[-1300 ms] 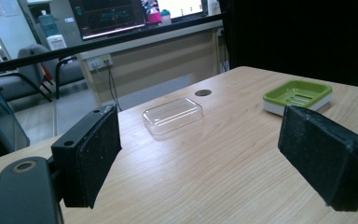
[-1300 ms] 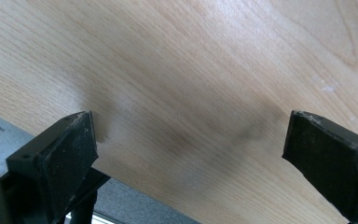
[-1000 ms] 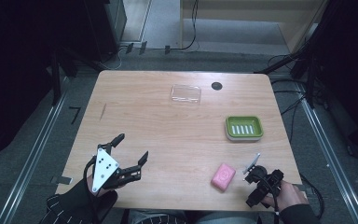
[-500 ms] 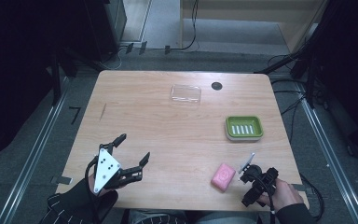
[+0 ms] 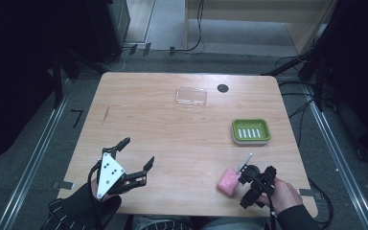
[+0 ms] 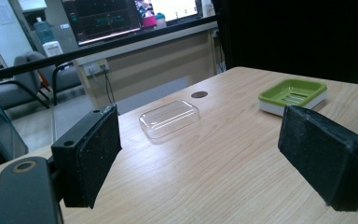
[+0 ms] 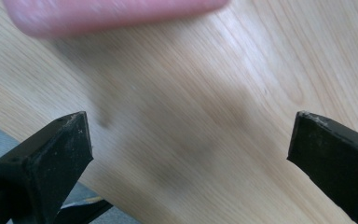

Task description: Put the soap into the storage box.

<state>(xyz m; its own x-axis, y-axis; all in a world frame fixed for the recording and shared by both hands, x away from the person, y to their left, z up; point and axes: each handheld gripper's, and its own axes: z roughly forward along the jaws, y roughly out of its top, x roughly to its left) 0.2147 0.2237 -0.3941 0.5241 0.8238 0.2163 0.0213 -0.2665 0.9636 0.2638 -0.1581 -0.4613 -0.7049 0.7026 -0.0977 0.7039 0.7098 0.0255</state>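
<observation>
Fingers right gripper (image 7: pixel 186 154): just opened wide, empty | pink soap (image 5: pixel 228 181) beside | left gripper (image 5: pixel 136 160): wide, empty

Left gripper (image 5: pixel 136 158) held near front-left corner of table (image 5: pixel 139 110), jaws spread wide, nothing between pads (image 6: pixel 95 154). Right gripper (image 5: pixel 242 179) at front-right edge of table, tilted down toward tabletop, gripped by hand (image 5: pixel 282 194); jaws just opened, now wide, empty.

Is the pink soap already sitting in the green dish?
No, in the high view the pink soap lies on the table by the right gripper, apart from the green dish.
</observation>
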